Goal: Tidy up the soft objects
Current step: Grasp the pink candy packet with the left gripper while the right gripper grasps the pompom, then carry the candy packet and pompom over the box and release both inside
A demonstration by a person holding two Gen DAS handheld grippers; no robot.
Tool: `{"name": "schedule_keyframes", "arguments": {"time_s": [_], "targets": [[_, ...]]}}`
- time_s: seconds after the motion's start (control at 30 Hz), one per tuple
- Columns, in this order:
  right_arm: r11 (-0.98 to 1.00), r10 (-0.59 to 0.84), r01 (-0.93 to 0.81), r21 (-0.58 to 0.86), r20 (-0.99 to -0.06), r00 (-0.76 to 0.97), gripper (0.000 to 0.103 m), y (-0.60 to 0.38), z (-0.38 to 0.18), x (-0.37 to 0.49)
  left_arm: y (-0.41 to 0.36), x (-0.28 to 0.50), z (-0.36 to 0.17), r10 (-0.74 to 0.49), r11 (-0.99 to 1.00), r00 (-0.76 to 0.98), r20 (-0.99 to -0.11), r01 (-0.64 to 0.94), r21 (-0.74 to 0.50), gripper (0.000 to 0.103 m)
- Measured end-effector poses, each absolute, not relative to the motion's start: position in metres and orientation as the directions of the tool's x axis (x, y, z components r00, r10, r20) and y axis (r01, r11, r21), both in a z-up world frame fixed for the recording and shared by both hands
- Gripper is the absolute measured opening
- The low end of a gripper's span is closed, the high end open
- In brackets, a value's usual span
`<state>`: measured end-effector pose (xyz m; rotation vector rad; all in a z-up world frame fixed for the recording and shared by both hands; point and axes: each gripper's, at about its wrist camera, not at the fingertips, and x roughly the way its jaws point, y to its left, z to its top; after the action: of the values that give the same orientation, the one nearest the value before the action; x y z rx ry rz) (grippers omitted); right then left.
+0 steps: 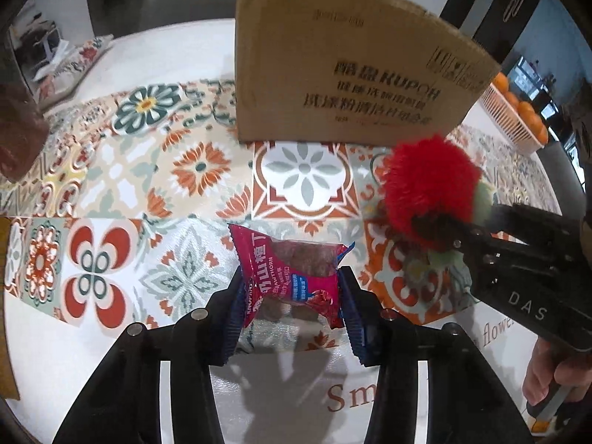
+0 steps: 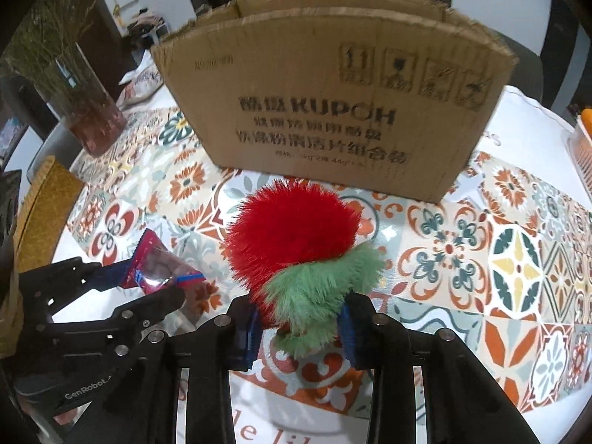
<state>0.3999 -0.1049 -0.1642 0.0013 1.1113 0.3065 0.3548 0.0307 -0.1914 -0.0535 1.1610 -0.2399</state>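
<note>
My left gripper (image 1: 290, 307) is shut on a red snack packet (image 1: 292, 273) and holds it above the patterned tablecloth; the packet also shows in the right wrist view (image 2: 159, 266). My right gripper (image 2: 299, 327) is shut on a fluffy red and green plush toy (image 2: 296, 236), gripping its green part. The plush also shows in the left wrist view (image 1: 429, 188), right of the packet. An open cardboard box (image 2: 333, 92) stands just behind both objects; it also shows in the left wrist view (image 1: 344, 63).
A glass vase with grasses (image 2: 77, 85) stands at the back left. A basket of oranges (image 1: 518, 111) sits at the right of the box. A brown cardboard edge (image 2: 40, 199) lies at the left. A chair (image 1: 185, 3) stands behind the table.
</note>
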Motion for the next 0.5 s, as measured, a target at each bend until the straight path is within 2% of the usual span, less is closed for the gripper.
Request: {"name": "schedule_keyframes", "arguments": {"time_s": [0.5], "targets": [[0.962, 0.266, -0.196, 0.187, -0.792, 0.55, 0.036, -0.123, -0.1, 0.384, 0.016, 0.352, -0.116, -0.23, 0.971, 0.55, -0.803, 0.179, -0.156, 0.047]]}}
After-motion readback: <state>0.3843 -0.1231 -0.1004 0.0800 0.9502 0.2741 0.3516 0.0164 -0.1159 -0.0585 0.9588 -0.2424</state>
